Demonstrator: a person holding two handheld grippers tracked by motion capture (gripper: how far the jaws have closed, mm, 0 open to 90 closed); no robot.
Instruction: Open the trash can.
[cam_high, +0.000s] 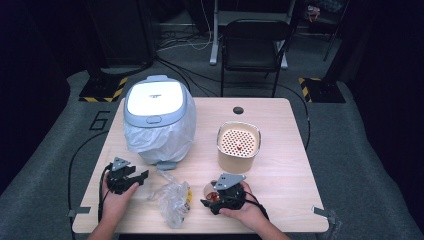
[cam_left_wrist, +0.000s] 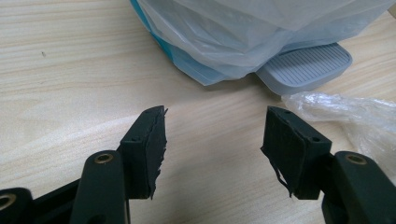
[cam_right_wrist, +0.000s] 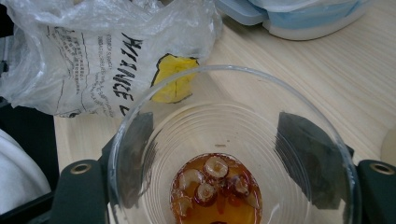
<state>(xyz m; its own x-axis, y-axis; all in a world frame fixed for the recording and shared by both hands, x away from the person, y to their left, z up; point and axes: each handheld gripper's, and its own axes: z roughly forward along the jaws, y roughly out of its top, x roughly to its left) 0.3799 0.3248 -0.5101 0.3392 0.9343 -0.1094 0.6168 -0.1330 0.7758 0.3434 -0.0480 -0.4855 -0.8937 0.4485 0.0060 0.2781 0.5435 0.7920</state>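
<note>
**Thin cup of liquid between the right gripper's jaws: a light, careful hold**

All places are given from the bin (cam_high: 159, 117), the lidded white bin with a plastic liner at the back left of the worktop (cam_high: 280, 165).

In front of the bin and to its left, the left gripper (cam_high: 131, 177) rests low over the worktop, jaws well apart with nothing between them. In the left gripper view it faces the bin's grey pedal (cam_left_wrist: 304, 67) and liner.

Just in front of the bin lies a crumpled clear bag (cam_high: 173, 200) with printed letters and a yellow patch. It looks soft and near weightless.

In front of the bin and to its right is the cup (cam_right_wrist: 233, 154), clear thin plastic, holding a shallow pool of amber liquid with small round pieces at the bottom. The right gripper (cam_high: 216, 200) has a jaw on each side of it; the black pads show through the wall on both sides and seem to be against it, so I judge the gripper clamped on the cup, though how firmly I cannot tell.

The cup is probably light, with its weight low. The wall looks smooth, slippery and easily buckled, so a hard squeeze could crush it. The middle of the wall, opposite sides, suits best, with the cup kept upright to hold the liquid in.

To the right of the bin stands a beige pot (cam_high: 238, 146) with a perforated insert, well apart from the cup.
</note>
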